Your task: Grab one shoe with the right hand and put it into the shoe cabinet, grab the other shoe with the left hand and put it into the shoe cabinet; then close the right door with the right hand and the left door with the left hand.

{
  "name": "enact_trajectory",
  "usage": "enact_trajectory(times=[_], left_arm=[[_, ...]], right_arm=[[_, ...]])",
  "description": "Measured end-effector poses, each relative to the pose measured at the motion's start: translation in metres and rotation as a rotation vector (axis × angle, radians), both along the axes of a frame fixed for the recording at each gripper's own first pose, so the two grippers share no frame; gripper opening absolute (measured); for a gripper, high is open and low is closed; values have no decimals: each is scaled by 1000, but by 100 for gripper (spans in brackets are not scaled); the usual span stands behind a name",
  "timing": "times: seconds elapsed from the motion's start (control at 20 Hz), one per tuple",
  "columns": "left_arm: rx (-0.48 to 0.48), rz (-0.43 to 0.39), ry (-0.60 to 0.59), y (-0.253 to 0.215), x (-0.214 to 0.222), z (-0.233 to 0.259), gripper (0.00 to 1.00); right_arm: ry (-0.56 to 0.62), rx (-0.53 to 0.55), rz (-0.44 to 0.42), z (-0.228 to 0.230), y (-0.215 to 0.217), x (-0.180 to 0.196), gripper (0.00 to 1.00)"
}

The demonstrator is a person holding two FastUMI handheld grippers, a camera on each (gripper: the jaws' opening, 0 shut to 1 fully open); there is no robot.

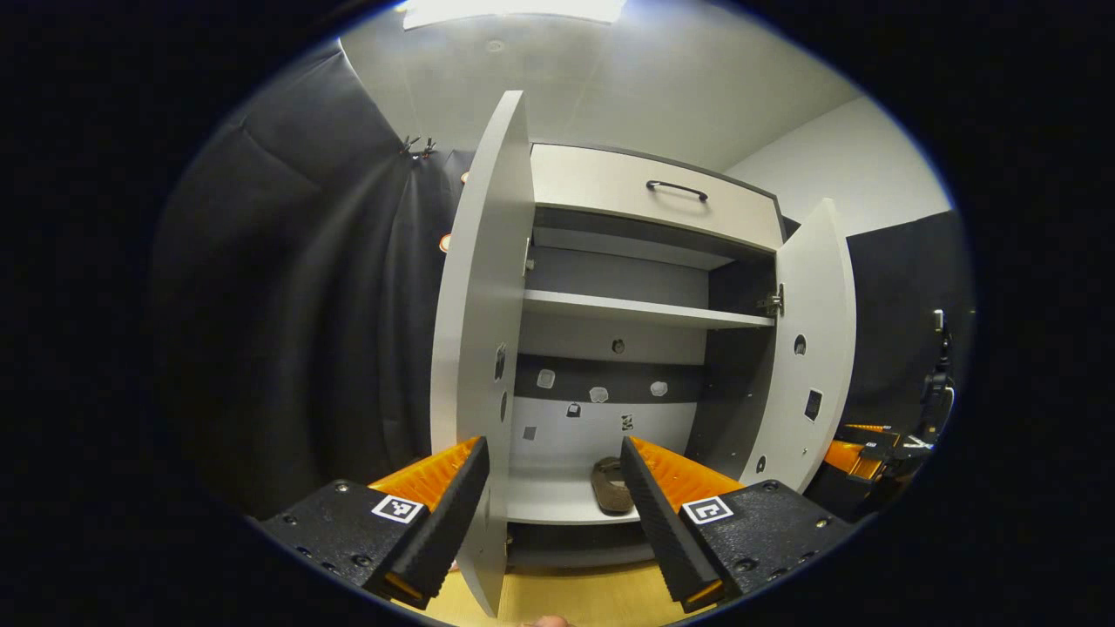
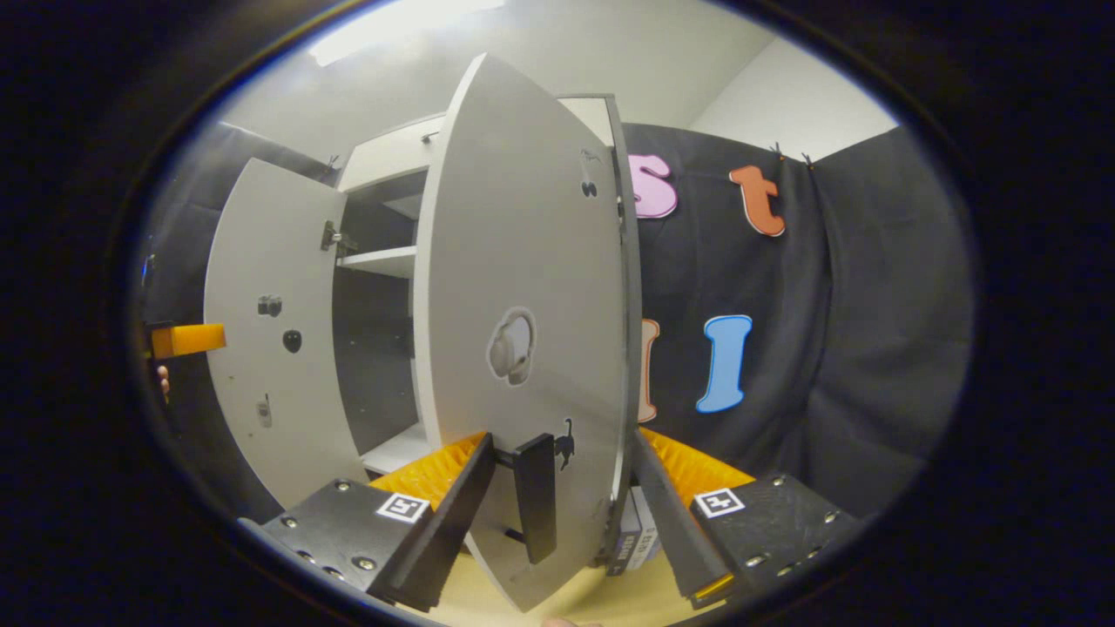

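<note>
One shoe cabinet (image 1: 649, 261), two doors, both swung wide. Left door (image 1: 481, 348) seen nearly edge-on in the left gripper view; right door (image 1: 814, 366) at 3 o'clock of the opening, inner face showing. One drawer (image 1: 653, 205) across the top, with one dark bar pull. One shelf (image 1: 645, 309) halfway up, bare where visible.

One shoe (image 1: 610, 486) in sight, lying flat on the cabinet's bottom board, toward 5 o'clock of the compartment, its right side hidden behind a claw finger. Several small stickers on the back panel above it.

Left claw (image 1: 553, 514) spread wide, gripping nothing. Lower corner of the left door standing between its fingers, just beside the finger at 7 o'clock; touching or not, cannot tell. Open room between that door edge and the other finger, straight into the compartment. Right claw (image 1: 862, 453) at 4 o'clock, beyond the right door's free edge.

In the right gripper view, right door close up, outer face forward, one dark handle (image 2: 536, 496) low on it. Right claw spread wide around the door's lower part, handle and door both between the fingers, neither finger clearly pressing. Handle just beside the finger at 7 o'clock. Left door at 9 o'clock, inner face showing, with the left claw (image 2: 185, 340) at its far edge. Gap between the two doors open onto the shelf and the dark interior. Wooden surface (image 2: 601, 601) under the door's bottom corner.
</note>
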State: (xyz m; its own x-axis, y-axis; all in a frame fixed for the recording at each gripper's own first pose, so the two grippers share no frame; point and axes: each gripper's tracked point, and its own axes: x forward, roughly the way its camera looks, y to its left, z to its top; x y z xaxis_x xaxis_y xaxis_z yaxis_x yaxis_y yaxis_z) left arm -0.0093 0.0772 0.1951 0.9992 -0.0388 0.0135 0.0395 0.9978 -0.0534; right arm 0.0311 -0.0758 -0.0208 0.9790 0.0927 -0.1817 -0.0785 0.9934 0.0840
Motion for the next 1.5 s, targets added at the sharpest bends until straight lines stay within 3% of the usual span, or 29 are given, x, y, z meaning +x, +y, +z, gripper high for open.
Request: enact_trajectory(times=[0.05,0.35,0.4,0.45,0.6,1.5], left_arm=[[-1,3,0,0,0,0,88],[-4,10,5,2,-1,-3,89],[-6,12,6,2,-1,-3,93],[-7,13,6,3,-1,-3,89],[-18,15,6,4,-1,-3,93],[-45,5,12,9,-2,-2,89]], right_arm=[[4,13,10,0,2,1,95],[24,75,51,-4,12,7,95],[27,86,56,-4,14,7,95],[31,92,61,-5,15,7,95],[34,100,71,-6,19,14,98],[21,89,140,-16,85,75,98]])
